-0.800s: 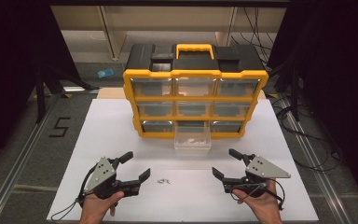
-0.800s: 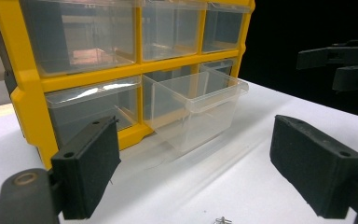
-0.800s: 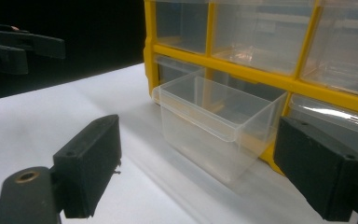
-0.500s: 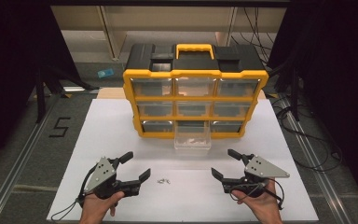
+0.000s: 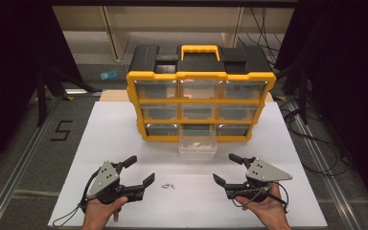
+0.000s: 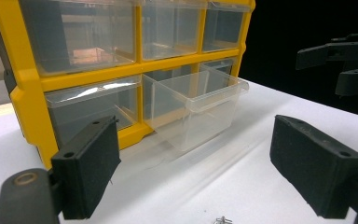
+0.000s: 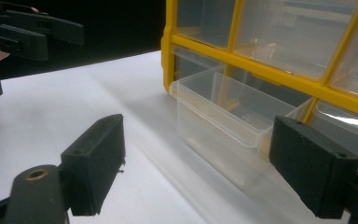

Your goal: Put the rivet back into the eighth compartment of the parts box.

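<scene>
On the near left of the white counter (image 5: 124, 139), the left hand-held gripper (image 5: 136, 172) rested with its jaws spread wide and nothing between them. Just right of it lay a small metal piece (image 5: 167, 185). Farther back at centre stood the yellow drawer organizer (image 5: 201, 76), its bottom-middle clear drawer (image 5: 198, 143) pulled out. On the near right, the right hand-held gripper (image 5: 230, 168) was likewise wide open and empty

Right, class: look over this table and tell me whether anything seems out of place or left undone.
Two things. The bottom middle drawer of the yellow organiser is pulled out while the other drawers sit flush. Also, a few small metal parts lie loose on the white table between the open left tongs and right tongs.
</scene>
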A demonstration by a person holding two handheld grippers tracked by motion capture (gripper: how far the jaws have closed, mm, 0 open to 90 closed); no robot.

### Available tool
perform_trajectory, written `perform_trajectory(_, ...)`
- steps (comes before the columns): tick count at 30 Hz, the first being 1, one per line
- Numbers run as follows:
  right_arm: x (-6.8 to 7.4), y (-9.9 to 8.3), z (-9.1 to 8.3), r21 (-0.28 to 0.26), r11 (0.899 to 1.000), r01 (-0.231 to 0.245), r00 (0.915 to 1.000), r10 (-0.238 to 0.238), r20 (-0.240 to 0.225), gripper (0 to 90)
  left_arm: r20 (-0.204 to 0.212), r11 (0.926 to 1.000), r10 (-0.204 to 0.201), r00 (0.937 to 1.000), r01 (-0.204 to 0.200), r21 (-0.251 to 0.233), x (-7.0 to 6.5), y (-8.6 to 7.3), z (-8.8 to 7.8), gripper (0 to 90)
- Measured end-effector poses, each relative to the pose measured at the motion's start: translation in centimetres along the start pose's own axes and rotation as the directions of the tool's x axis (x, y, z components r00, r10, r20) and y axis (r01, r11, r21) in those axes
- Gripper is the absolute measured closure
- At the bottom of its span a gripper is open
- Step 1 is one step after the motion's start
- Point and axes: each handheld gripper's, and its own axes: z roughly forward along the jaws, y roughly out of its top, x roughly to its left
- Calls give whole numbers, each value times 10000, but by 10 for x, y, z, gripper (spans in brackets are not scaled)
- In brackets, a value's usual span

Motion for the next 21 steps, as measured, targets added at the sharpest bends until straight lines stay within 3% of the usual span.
perform_trajectory(6, 5, 6, 9, 702, 9966, 425, 9973, -381, -636, 233, 7, 10000, -59, 10000, 59, 35, 0, -1, 0, 159)
perform_trajectory(8, 6, 7, 11, 737, 9962, 469, 9971, -423, -626, 235, 6, 10000, -55, 10000, 55, 32, 0, -1, 0, 159)
perform_trajectory(13, 12, 11, 23, 1534, 9848, 818, 9896, -619, -1301, 248, -1, 10000, -42, 10000, 42, 31, 0, 0, 0, 159)
perform_trajectory(20, 18, 16, 35, 2135, 9719, 989, 9826, -615, -1750, 258, -5, 10000, -7, 10000, 7, 24, 0, 0, 0, 159)
perform_trajectory(21, 21, 18, 42, 2381, 9653, 1075, 9790, -610, -1947, 261, -5, 10000, -10, 10000, 10, 21, 0, 0, 0, 159)
